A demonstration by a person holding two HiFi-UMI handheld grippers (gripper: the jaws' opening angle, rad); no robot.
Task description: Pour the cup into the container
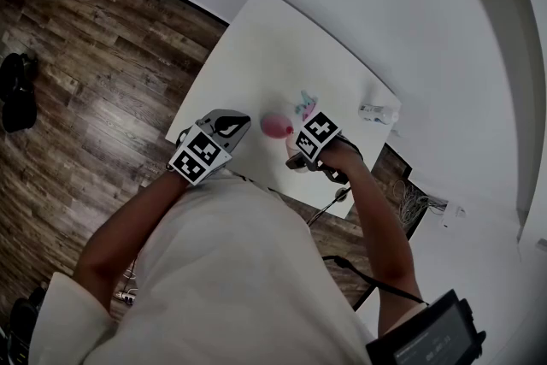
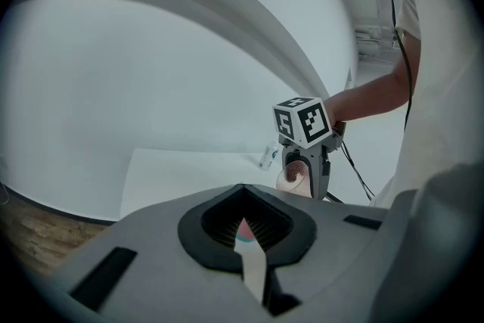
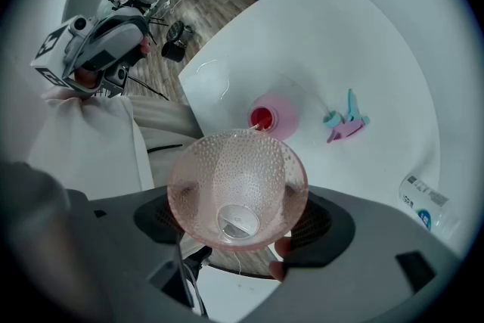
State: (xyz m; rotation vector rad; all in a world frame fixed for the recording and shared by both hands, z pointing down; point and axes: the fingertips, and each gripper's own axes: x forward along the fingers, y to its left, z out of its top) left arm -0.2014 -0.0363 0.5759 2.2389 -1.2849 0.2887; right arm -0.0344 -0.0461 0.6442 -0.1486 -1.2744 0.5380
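A: Where did the cup sit, and who had it?

B: Right gripper (image 3: 242, 234), fingers clamped on the sides of the dimpled pink cup (image 3: 236, 178). It was held off the surface (image 3: 340, 34), its mouth turned up towards the gripper's camera. It looked empty to me, with the clear bottom showing. The pink container (image 3: 274, 117) stood just beyond its rim, red showing in its small mouth.

A: Left gripper?

B: Left gripper (image 2: 253, 261) hung apart from the container, fingers drawn to a narrow slit with nothing between them.

A: Risks from there?

B: Nothing steadied the container, so a nudge from the cup or the right gripper would likely have tipped it. That mouth was small, and any dregs tipped off-line would have landed on the surface. The cup looked thin, so a hard squeeze might have buckled it or let it slip.

A: Any writing?

B: The bottle (image 3: 425, 202) at the surface's edge carried a blue-printed label, too small to read. The marker cube (image 2: 302, 119) bore only square patterns. A pink-and-teal piece (image 3: 346, 123) was unmarked.
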